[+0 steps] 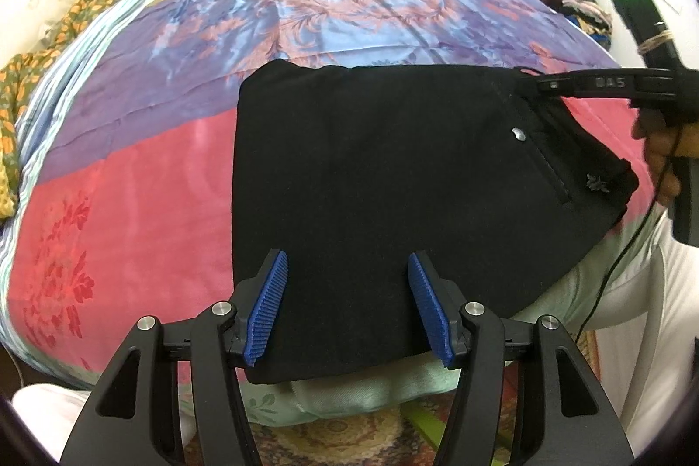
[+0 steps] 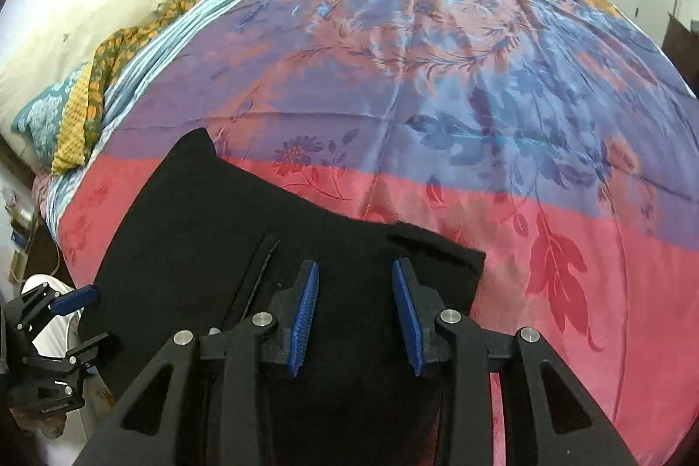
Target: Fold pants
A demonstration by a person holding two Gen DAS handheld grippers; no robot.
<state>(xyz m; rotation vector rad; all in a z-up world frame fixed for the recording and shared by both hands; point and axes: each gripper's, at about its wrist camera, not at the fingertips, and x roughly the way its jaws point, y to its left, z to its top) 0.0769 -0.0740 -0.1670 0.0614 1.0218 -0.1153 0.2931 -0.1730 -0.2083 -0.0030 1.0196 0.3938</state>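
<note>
Looking down along both tools, we see the black, soft-fabric pants (image 1: 371, 177), already folded into a compact block, lying on the near edge of the satin bedspread with pink, purple and blue floral bands (image 1: 131, 177). One lower corner hangs slightly over the bed's edge.

The left gripper (image 1: 347, 308), black with ribbed blue pads, hovers over the near part of the pants with its jaws spread apart and nothing pinched between them. The right gripper (image 2: 354, 322) is over the waistband end, near the zipped pocket (image 1: 552, 173); its jaws stand narrower but still parted, with black cloth visible beneath them rather than clamped, as far as we can tell.

We judge the main risk to be the slippery bedspread: a sideways nudge could slide the bundle toward the edge. A pinch that catches only the top layer would peel the fold open. The upturned flap at the right corner (image 2: 437, 247) could also crease unevenly if pressed.
</note>
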